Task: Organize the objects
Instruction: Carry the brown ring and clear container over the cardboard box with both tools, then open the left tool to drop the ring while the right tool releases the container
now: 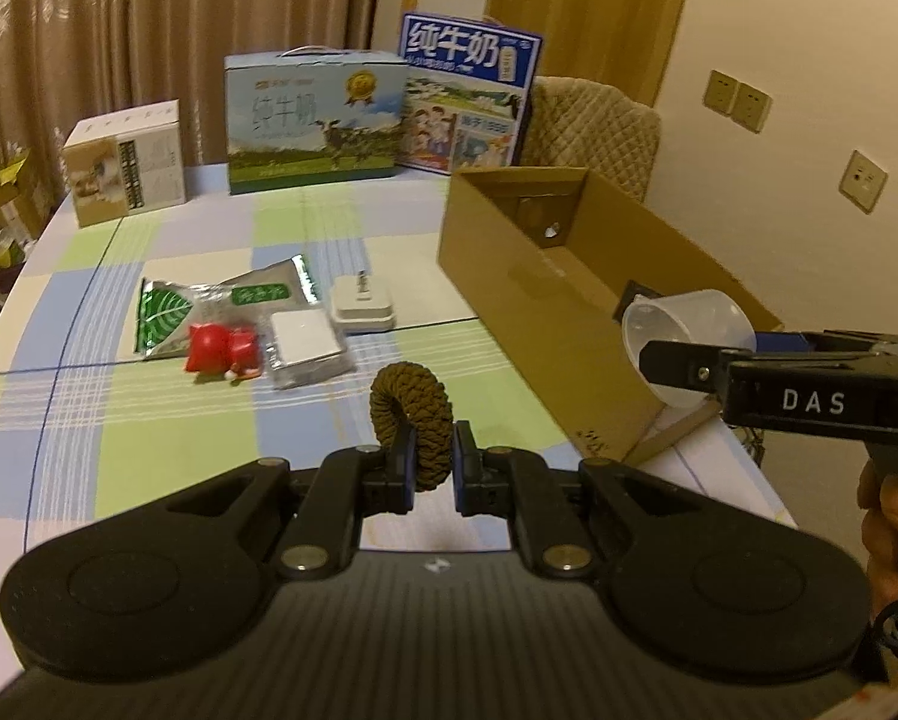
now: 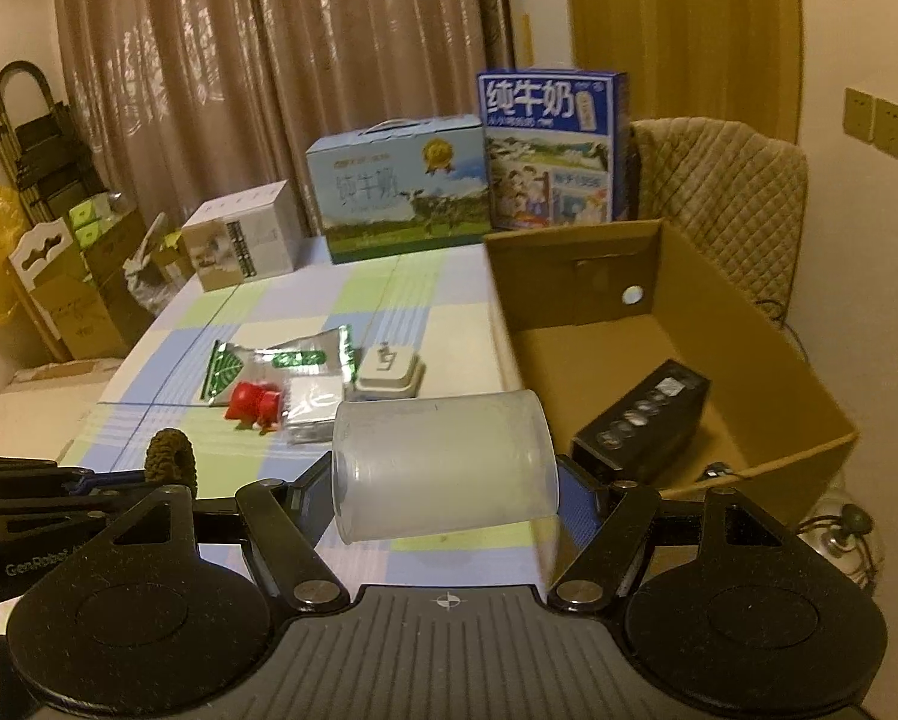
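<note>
1. The left gripper point(image 1: 431, 459) is clamped narrowly on a brown hair tie point(image 1: 411, 414), held above the checked table point(image 1: 149, 420).
2. The right gripper point(image 2: 446, 495) holds a clear plastic cup point(image 2: 443, 468) sideways between its jaws, beside the open cardboard box point(image 2: 808, 396).
3. A black case point(image 2: 640, 426) lies inside the box.

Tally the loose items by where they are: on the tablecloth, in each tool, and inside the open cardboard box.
On the tablecloth: 4 (foil packet, red toy, silver block, white case)
In tools: 2 (brown hair tie, clear plastic cup)
In cardboard box: 1 (black box)
Total: 7
</note>
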Action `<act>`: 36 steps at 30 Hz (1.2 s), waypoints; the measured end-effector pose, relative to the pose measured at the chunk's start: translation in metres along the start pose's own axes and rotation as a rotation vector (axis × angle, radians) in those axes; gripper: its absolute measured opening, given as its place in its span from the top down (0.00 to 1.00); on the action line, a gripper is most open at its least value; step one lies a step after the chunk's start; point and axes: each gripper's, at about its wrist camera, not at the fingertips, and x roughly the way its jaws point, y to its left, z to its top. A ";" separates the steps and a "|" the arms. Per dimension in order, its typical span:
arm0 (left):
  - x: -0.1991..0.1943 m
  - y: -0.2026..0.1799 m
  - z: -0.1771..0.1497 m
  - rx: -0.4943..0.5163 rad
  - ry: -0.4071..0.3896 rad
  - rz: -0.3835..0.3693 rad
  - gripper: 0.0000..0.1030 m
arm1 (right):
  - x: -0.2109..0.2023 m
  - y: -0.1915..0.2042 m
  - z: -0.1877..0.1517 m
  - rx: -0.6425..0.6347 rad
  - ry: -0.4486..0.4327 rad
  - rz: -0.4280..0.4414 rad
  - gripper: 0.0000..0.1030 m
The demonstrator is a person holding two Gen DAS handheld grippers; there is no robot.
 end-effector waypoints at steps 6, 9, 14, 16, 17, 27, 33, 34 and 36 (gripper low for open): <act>0.006 -0.023 0.011 0.034 -0.004 -0.034 0.92 | -0.015 -0.026 0.003 0.017 -0.018 -0.042 0.32; 0.013 -0.035 0.016 0.053 -0.002 -0.053 0.92 | -0.020 -0.042 0.006 0.030 -0.026 -0.062 0.32; 0.029 -0.058 0.032 0.081 -0.002 -0.098 0.92 | -0.024 -0.070 0.017 0.038 -0.039 -0.104 0.32; 0.036 -0.067 0.041 0.087 -0.002 -0.119 0.92 | -0.025 -0.083 0.022 0.044 -0.048 -0.121 0.32; 0.041 -0.072 0.045 0.092 -0.002 -0.128 0.92 | -0.025 -0.089 0.025 0.048 -0.051 -0.130 0.32; 0.093 -0.120 0.082 0.122 0.024 -0.203 0.92 | -0.009 -0.143 0.044 0.106 -0.045 -0.163 0.32; 0.128 -0.137 0.095 0.133 0.055 -0.233 0.90 | 0.004 -0.164 0.049 0.133 -0.038 -0.172 0.32; 0.134 -0.140 0.096 0.138 0.065 -0.228 0.86 | 0.005 -0.167 0.050 0.136 -0.037 -0.175 0.32; 0.143 -0.142 0.097 0.143 0.075 -0.218 0.60 | 0.010 -0.172 0.052 0.142 -0.034 -0.177 0.32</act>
